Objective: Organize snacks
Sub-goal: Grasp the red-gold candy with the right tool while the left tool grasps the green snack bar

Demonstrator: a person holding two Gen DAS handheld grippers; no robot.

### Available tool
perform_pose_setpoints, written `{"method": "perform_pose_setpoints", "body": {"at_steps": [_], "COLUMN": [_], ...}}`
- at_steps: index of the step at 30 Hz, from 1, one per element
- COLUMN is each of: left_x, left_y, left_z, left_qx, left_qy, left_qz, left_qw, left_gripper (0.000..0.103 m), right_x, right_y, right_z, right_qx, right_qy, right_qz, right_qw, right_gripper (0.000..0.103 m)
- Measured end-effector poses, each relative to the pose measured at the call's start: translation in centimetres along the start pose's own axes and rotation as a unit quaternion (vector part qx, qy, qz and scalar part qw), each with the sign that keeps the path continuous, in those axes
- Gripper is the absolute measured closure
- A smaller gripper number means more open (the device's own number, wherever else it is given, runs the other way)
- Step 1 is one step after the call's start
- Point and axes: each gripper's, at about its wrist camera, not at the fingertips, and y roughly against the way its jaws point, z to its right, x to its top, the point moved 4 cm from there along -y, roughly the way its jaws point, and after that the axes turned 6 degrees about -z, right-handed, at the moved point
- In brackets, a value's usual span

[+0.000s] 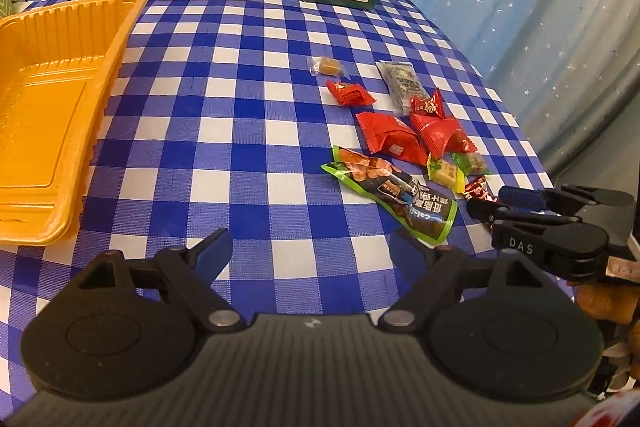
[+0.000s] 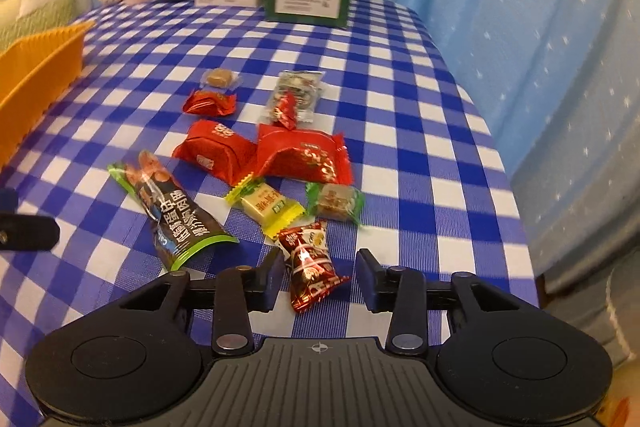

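While dark-red candy (image 2: pixel 310 265) sits betw right tool (image 2: pixel 318 277) fingers, yellow candy (image 2: pixel 266 205) just beyond.

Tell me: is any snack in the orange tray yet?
No: the orange tray shows only its bare ribbed floor, and the snacks lie on the tablecloth.

My left gripper (image 1: pixel 308 247) hangs with jaws spread wide, gripping nothing. My right gripper (image 2: pixel 318 269), at its 3 o'clock, tilts downward; its narrower jaws seemingly don't pinch anything.
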Motion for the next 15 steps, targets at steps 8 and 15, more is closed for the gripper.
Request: {"method": "perform_pose_setpoints", "body": {"at_steps": [8, 15], "left_x": [0.2, 0.3], "left_y": [0.4, 0.4], "left_z": [-0.5, -1.0], "left_qx": [-0.002, 0.003], "left_qy": [0.006, 0.007], "left_qz": [0.004, 0.004], "left_qw": [1.0, 1.0], "left_gripper": [0.02, 0.019], "right_x": [0.2, -0.3], "right_y": [0.0, 1.0], "right_z": [-0.7, -3.9], "right_qx": [0.022, 0.094], "right_qy": [-0.008, 0.0], "right_qz": [-0.009, -0.008], "right_qw": [1.0, 0.996], "right_gripper": [0.082, 0.082]}}
